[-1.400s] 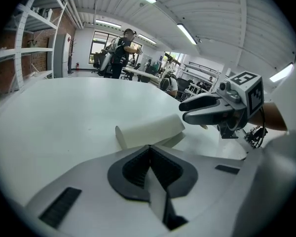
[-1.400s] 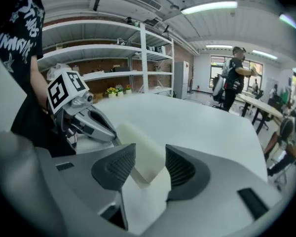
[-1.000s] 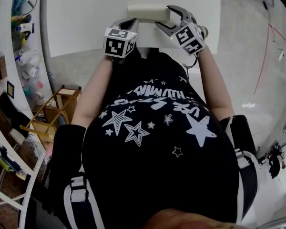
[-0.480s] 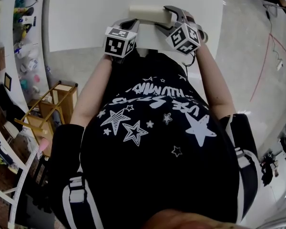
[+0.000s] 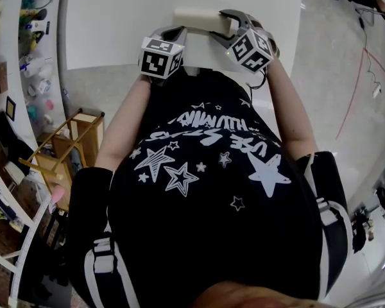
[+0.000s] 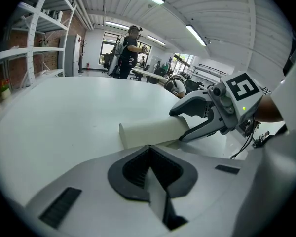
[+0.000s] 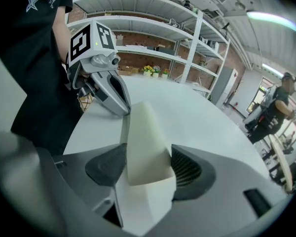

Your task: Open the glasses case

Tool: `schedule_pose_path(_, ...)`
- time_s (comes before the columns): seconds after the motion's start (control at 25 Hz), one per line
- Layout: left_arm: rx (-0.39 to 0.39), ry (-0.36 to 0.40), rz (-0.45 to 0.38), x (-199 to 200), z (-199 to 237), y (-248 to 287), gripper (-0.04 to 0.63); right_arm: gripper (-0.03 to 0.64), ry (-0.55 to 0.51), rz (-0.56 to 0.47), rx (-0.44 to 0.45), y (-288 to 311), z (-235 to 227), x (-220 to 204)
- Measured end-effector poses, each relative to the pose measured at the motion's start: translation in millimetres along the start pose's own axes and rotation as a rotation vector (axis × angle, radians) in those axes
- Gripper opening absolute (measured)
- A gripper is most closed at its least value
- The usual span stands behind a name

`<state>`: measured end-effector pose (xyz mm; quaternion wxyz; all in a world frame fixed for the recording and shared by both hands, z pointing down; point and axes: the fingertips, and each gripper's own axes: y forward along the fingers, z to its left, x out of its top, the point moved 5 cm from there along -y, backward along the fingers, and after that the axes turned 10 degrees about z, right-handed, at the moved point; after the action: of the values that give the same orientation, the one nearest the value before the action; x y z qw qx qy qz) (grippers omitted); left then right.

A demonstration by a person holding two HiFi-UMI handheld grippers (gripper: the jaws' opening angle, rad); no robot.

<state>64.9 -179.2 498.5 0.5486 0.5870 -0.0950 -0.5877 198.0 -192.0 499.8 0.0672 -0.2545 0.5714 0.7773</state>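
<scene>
The cream glasses case [image 5: 201, 18] lies shut on the white table [image 5: 115, 24], close to the near edge. My right gripper [image 5: 222, 25] straddles its right end; in the right gripper view the case [image 7: 144, 137] fills the gap of the right gripper [image 7: 148, 164], whose jaws are closing with both pads against its sides. My left gripper [image 5: 178, 34] is at the case's left end, its jaws shut with nothing between them. In the left gripper view the left gripper [image 6: 149, 148] points at the case [image 6: 150, 132] just beyond its tips; I cannot tell if it touches.
The person's dark star-print shirt [image 5: 205, 172] fills the lower head view. Wooden stools [image 5: 64, 149] and cluttered shelves [image 5: 25, 18] stand on the left. Metal shelving [image 7: 187, 38] and a standing person [image 6: 128, 46] are across the room.
The right gripper has rolled a little about the case's right end. The left gripper and the case have stayed put.
</scene>
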Motion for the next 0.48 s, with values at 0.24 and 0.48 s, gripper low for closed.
schedule_pose_path(0.24,0.000,-0.012,-0.005,-0.5,1.4,1.0,0.012,0.288,-0.006,-0.013,0.024,0.7,-2.0,-0.6)
schedule_pose_path(0.48,0.005,-0.010,-0.011,-1.9,0.1,2.0,0.012,0.284,-0.013,-0.016,0.035,0.5,-1.9,-2.7)
